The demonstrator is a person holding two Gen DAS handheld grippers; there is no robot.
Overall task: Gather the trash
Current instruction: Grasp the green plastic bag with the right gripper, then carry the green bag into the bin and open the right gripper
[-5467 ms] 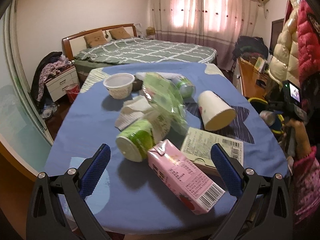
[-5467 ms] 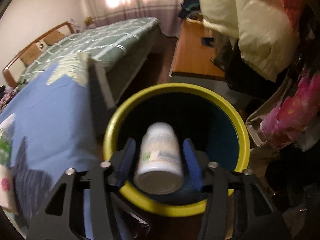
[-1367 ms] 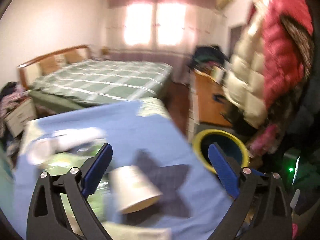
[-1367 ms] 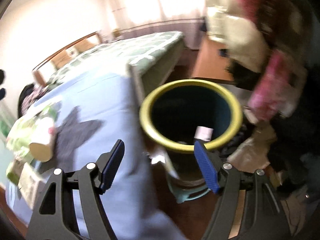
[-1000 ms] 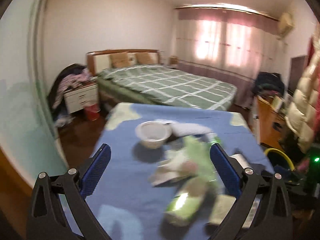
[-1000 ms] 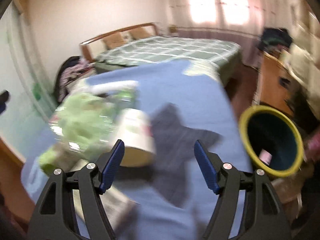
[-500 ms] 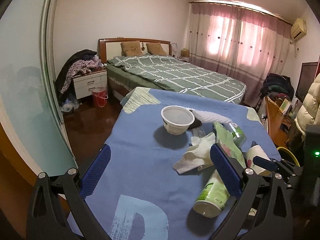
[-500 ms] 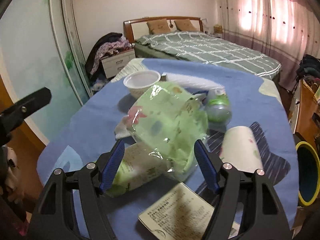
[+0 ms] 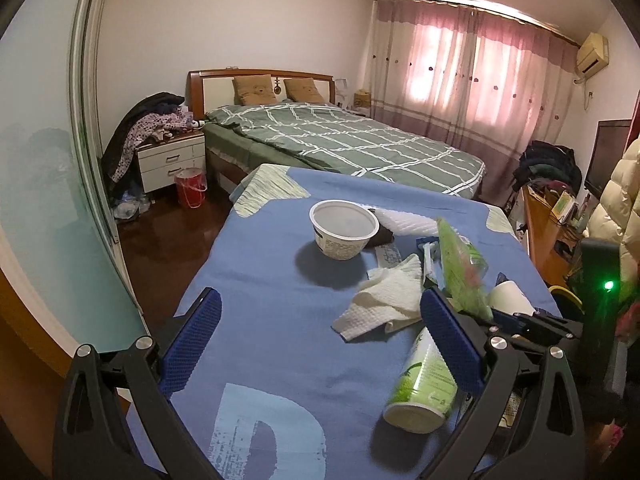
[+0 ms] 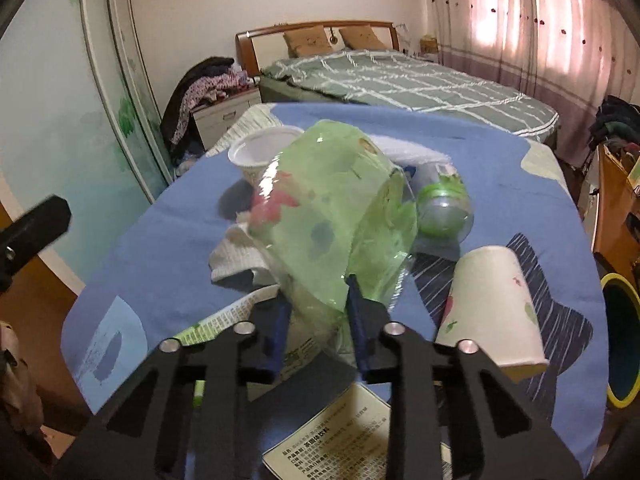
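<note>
**Green plastic wrapper pinched in right tool, left tool wide and empty**

Crumpled green translucent plastic wrapper sits between the blue pads of the right tool, jaws narrowed onto its lower edge; the rest balloons up ahead of the fingers. Whether it's clear of the blue-cloth surface can't be told.

Around the right tool:
- right of it: white paper cup with floral print, on its side
- ahead-right, past the wrapper: clear round bottle with green label
- ahead-left: white plastic bowl, upright
- just under the fingers: green-and-white cylindrical can, lying down, partly hidden
- below, near edge: printed paper sheet
- far right, off the surface edge: yellow-rimmed dark bin

Left tool: jaws spread wide, nothing between them, over the surface. Crumpled white paper napkin ahead, by its right finger; the can lies against that finger's outer side; the bowl further ahead.
</note>
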